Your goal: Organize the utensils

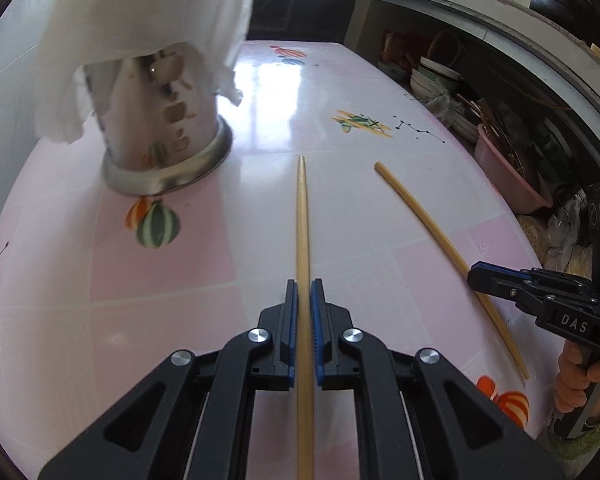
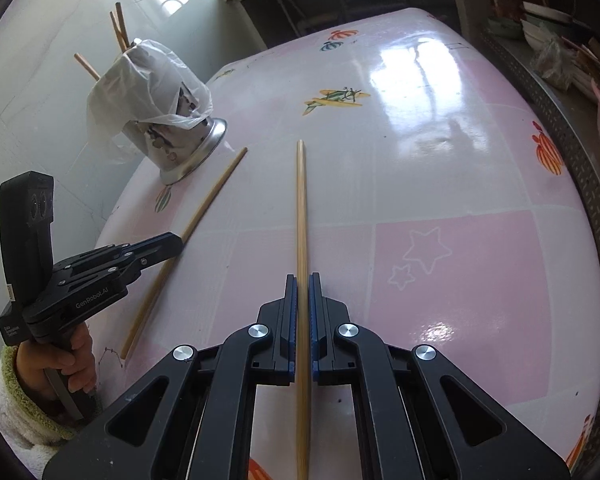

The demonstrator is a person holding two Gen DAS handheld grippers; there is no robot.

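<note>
Your left gripper [image 1: 304, 292] is clamped on one chopstick [image 1: 302, 216], right gripper [image 2: 303, 286] clamped on the other chopstick [image 2: 301, 208]. Both sticks point out over the pink bench [image 2: 440, 184], w/ the bag-draped metal holder [image 1: 160, 128] near, to the left.

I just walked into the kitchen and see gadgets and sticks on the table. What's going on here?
A person is tidying chopsticks with a handheld gripper in each hand. The left gripper is shut on one pale wooden chopstick, and the right gripper is shut on a second wooden chopstick. Both point across the pink patterned table toward the shiny metal utensil holder, draped in a white plastic bag, which already has chopsticks in it.
</note>
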